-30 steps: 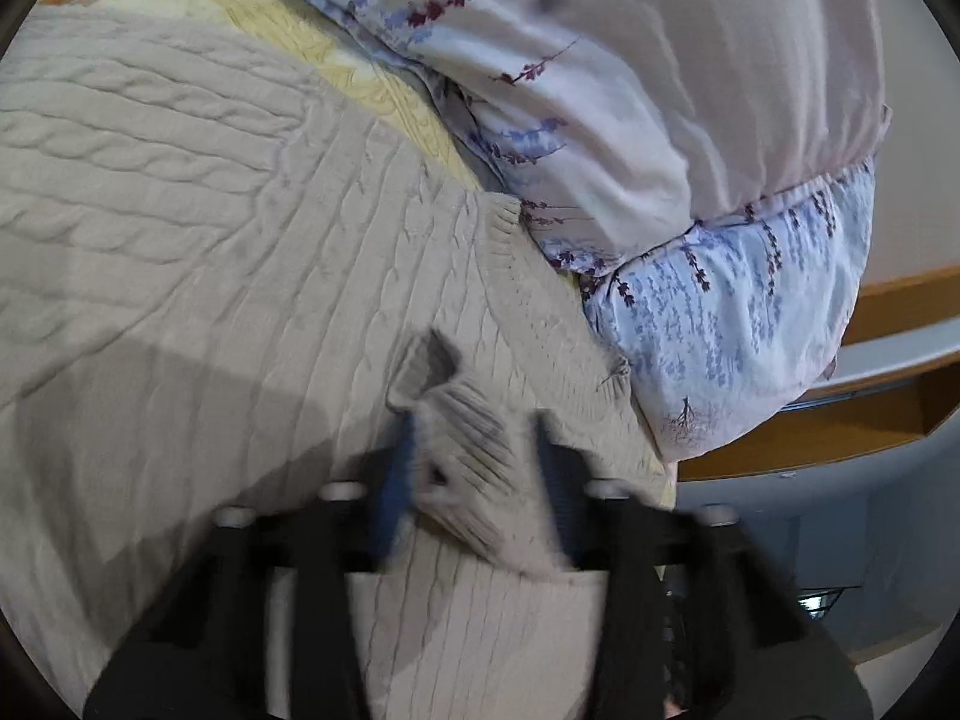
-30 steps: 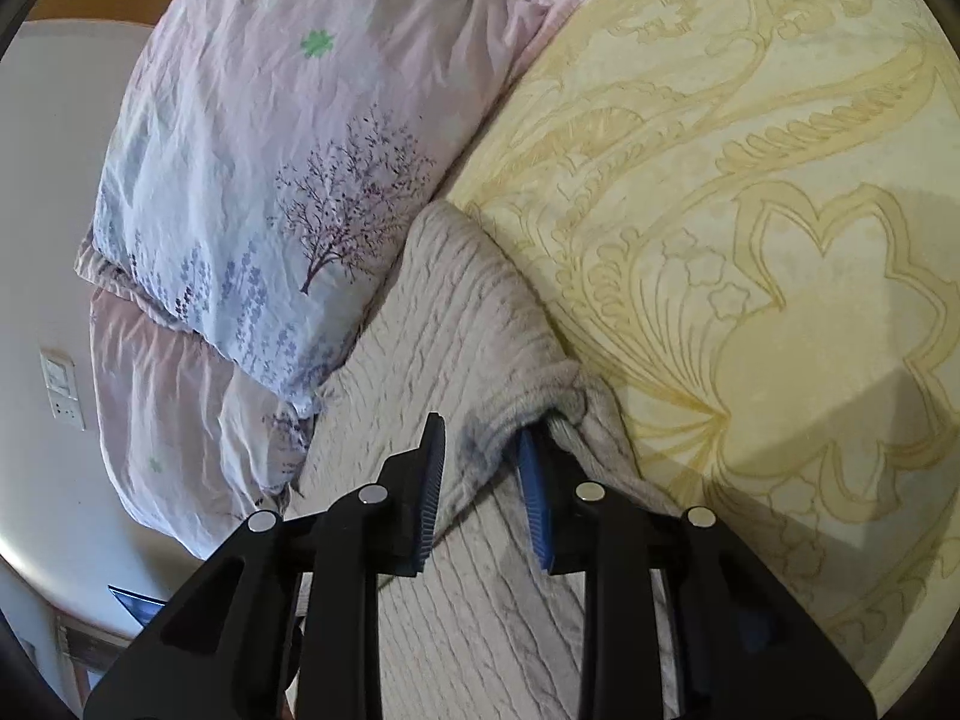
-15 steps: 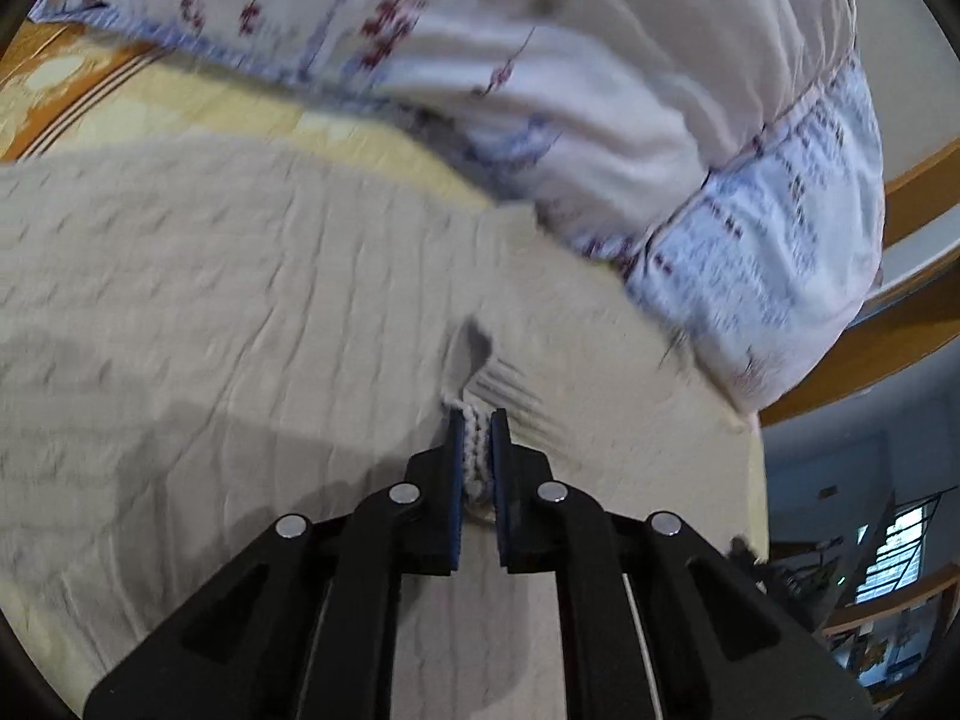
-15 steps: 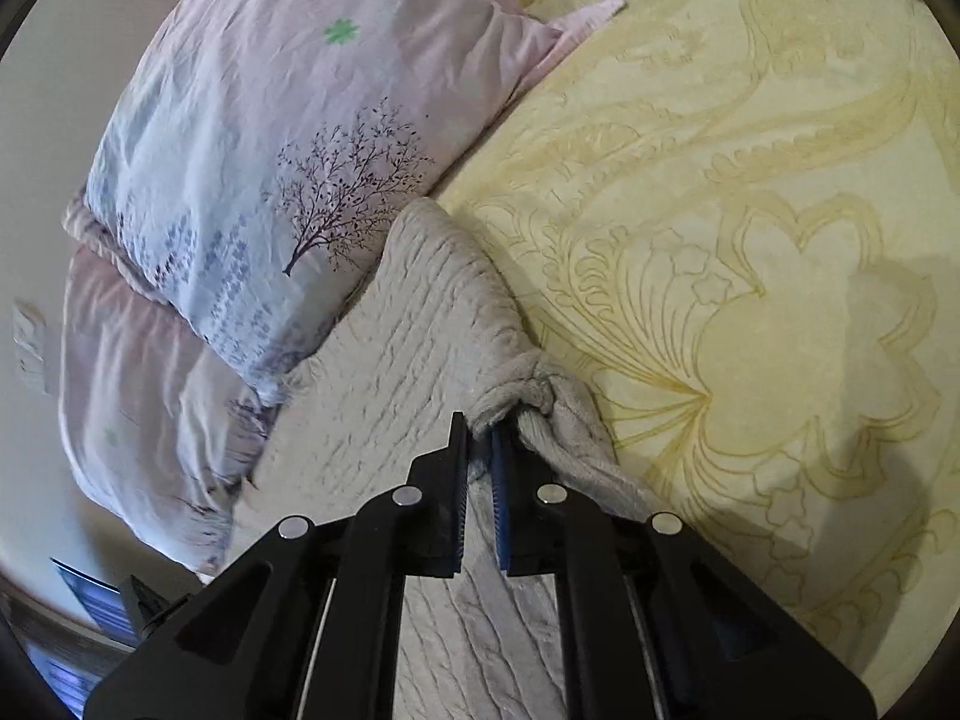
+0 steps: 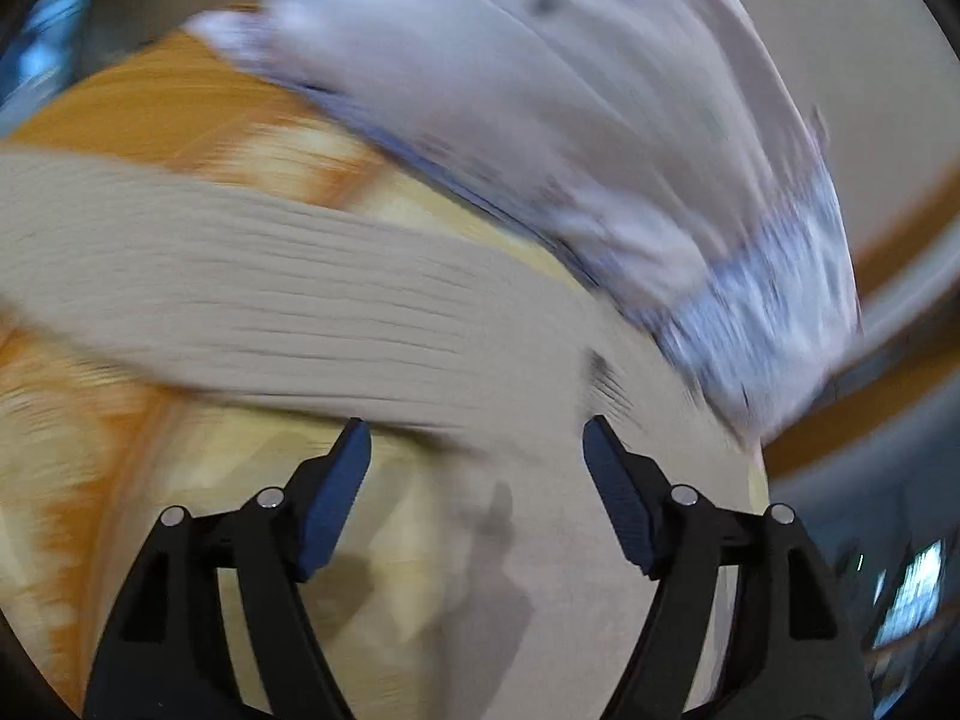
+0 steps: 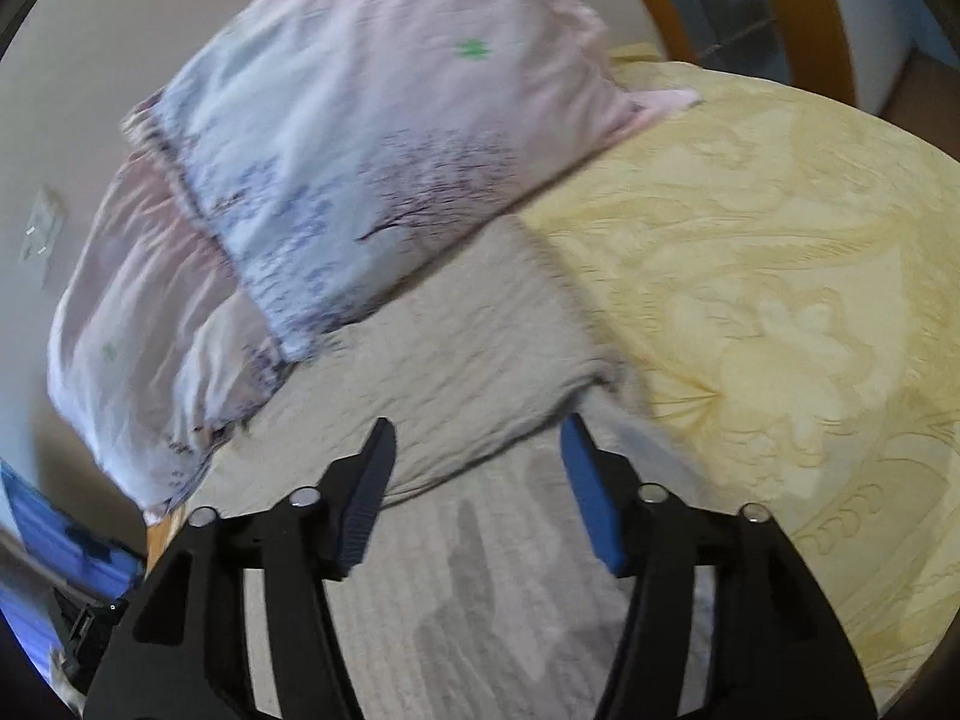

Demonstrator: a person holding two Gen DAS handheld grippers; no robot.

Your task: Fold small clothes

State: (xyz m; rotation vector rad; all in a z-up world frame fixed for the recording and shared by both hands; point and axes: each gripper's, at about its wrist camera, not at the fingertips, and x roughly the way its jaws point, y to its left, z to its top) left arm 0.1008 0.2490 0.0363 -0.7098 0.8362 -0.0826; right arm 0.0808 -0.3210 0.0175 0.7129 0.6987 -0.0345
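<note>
A beige cable-knit sweater (image 6: 480, 372) lies on the yellow patterned bedspread (image 6: 780, 300), with a folded edge just beyond the fingers in the right wrist view. My right gripper (image 6: 477, 456) is open and empty above it. In the blurred left wrist view the sweater (image 5: 300, 300) stretches across the middle, and my left gripper (image 5: 477, 456) is open and empty over its near part.
Two floral pillows (image 6: 372, 150) lie stacked at the head of the bed, touching the sweater's far edge; they also show in the left wrist view (image 5: 600, 150). A wooden bed frame (image 6: 804, 18) stands behind. A wall switch (image 6: 42, 234) is at left.
Both grippers were shut on sweater fabric half a second ago and have now opened and let go. Both have pulled back, the left one moving fast.
</note>
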